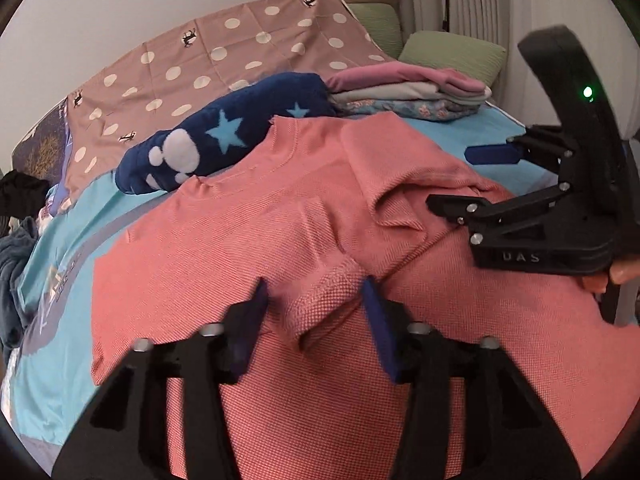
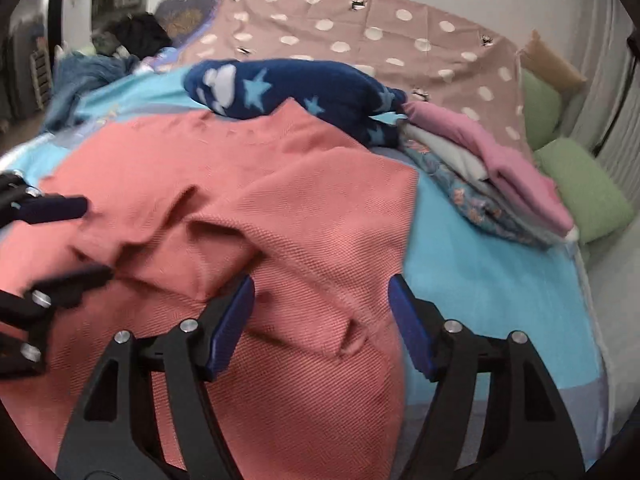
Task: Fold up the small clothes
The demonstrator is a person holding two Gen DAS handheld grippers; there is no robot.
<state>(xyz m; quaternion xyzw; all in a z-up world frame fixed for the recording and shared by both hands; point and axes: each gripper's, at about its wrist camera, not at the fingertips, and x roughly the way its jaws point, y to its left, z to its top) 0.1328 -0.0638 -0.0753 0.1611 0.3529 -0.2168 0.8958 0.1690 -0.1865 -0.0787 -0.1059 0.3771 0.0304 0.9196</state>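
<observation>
Lying spread across the turquoise bedspread (image 2: 500, 264), the coral knit top (image 1: 248, 248) fills the centre of both views. The left gripper (image 1: 316, 316) has its tongs apart, straddling a raised fold of the top without pressing it. The right gripper (image 2: 320, 320) stands wide open above the fabric. At 1 o'clock sits a stack of folded clothes (image 2: 496, 176); at 12 o'clock, a navy star-print fleece (image 1: 224, 136).

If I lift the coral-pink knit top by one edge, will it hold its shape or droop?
It would probably droop: the coral-pink knit top already lies in soft creases and folded flaps. Its textured weave looks grippy rather than slippery. Pushed, it would likely bunch up on the turquoise bedspread.
</observation>
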